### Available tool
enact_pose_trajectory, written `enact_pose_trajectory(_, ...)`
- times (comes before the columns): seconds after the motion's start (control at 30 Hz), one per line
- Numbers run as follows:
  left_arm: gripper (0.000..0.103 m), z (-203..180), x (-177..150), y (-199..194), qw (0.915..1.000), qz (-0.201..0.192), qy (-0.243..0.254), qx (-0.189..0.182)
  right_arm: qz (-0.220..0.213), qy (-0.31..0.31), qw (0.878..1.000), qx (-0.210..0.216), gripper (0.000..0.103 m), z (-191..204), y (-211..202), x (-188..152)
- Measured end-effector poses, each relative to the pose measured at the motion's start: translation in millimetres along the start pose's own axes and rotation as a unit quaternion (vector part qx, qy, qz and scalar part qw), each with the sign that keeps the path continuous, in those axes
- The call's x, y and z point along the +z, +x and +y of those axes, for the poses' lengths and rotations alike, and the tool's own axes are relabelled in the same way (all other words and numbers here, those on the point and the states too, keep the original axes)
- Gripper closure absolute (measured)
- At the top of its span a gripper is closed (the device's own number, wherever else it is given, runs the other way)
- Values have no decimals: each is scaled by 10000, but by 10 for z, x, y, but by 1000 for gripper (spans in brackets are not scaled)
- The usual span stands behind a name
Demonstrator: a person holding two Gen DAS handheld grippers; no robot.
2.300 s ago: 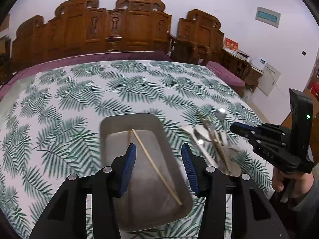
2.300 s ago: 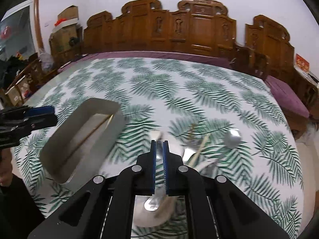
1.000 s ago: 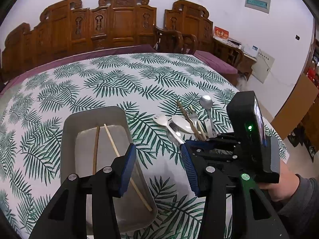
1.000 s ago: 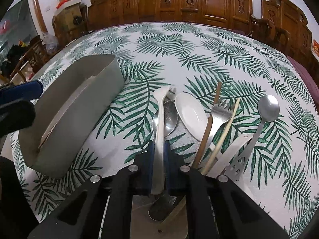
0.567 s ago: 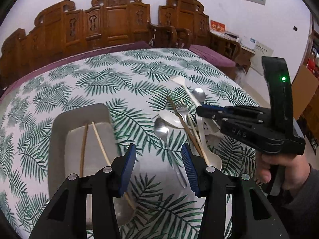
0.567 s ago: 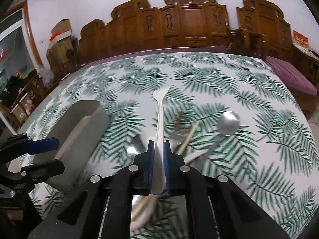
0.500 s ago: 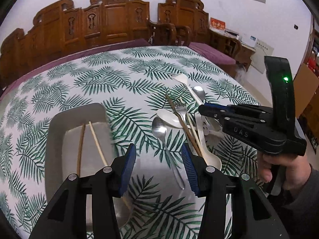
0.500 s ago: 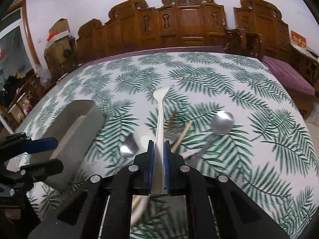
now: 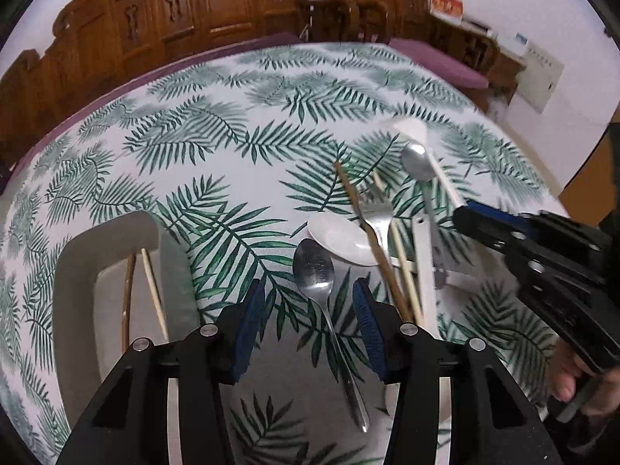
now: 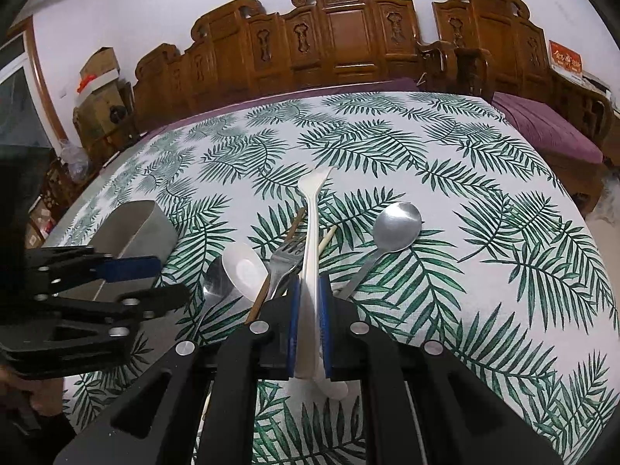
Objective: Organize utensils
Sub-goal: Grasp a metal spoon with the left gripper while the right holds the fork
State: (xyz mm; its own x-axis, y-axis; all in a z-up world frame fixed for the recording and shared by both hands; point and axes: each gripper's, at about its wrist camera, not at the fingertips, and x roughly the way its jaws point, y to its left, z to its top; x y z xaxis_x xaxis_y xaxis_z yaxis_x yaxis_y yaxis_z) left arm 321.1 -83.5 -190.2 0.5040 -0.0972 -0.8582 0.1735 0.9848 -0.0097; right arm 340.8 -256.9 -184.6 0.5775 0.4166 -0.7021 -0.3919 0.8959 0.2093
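My right gripper (image 10: pixel 309 310) is shut on a white plastic spoon (image 10: pixel 312 228), held above the table with its handle pointing away; it also shows in the left wrist view (image 9: pixel 434 162). My left gripper (image 9: pixel 308 310) is open and empty, its jaws either side of a steel spoon (image 9: pixel 316 271) lying on the cloth. A pile of utensils lies beside it: a white ceramic spoon (image 9: pixel 341 238), a fork (image 9: pixel 378 217), chopsticks (image 9: pixel 372 240) and a second steel spoon (image 9: pixel 416 161). A grey tray (image 9: pixel 73 267) at left holds two chopsticks (image 9: pixel 151 294).
The table wears a leaf-print cloth (image 10: pixel 426 147). Carved wooden chairs (image 10: pixel 341 38) line its far side. A purple cushioned bench (image 10: pixel 550 124) stands at the right. The tray also shows in the right wrist view (image 10: pixel 135 228), behind the left gripper (image 10: pixel 128 275).
My right gripper lifted the white spoon off the pile and holds it raised. My left gripper moved right from over the tray to over the steel spoon.
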Motion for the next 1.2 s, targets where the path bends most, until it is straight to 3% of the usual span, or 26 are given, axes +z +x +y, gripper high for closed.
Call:
enact_pose_trajectory(0.47,59,-57,151,469,9987,415,-25,280,20,46,9999,114,92,11,13,8)
enact_pose_trajectory(0.57,75,-38,158,470,9990,413,-111,142,37,33,9999,117,92,22,21,6)
enact_pose_trajectory(0.63,76,-35,152,458,9990,403,-115,149,34,17,9999,121,92,33,21,10)
enact_pose_trajectory(0.97,76,36,45,-289,9977,-636,-178,-161,-68,-124,9997,190,92,163,-38,42)
enact_pose_trajectory(1.2,76,188,-20,-735,9937,-1068,-341,-96,-133,-67,9997,206,92,153,-66,62)
